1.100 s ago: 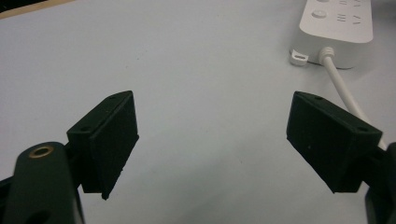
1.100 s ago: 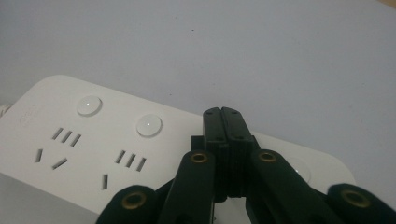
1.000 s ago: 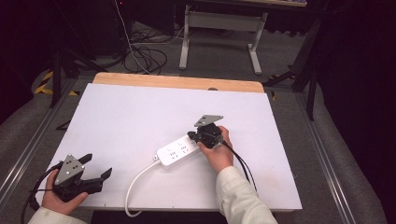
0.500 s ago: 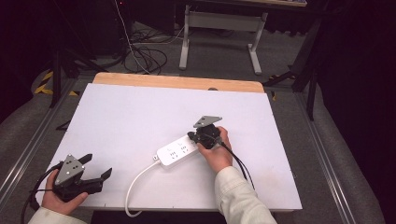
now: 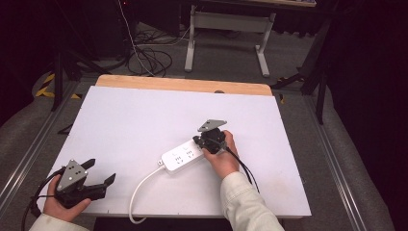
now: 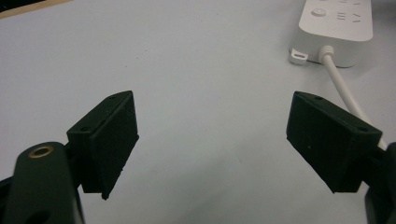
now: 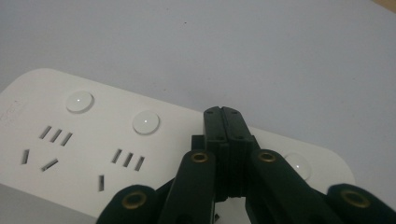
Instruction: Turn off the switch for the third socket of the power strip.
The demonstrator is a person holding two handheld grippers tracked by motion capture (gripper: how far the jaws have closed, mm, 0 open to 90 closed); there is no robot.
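Pressed shut, pad to pad and empty, over the far end of a white power strip (image 7: pixel 93 144), by its third round button (image 7: pixel 299 167); contact hard to judge. Right gripper (image 5: pixel 210 140) mid-table (image 5: pixel 144 115); left gripper (image 5: pixel 98 175) spread wide and empty near the front edge. Rigid, light, slick plastic; best squeezed across the long sides, clear of the limp cord (image 5: pixel 139 190).

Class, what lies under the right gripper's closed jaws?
The white power strip, on the white table. The right gripper covers part of its top, so contact cannot be told.
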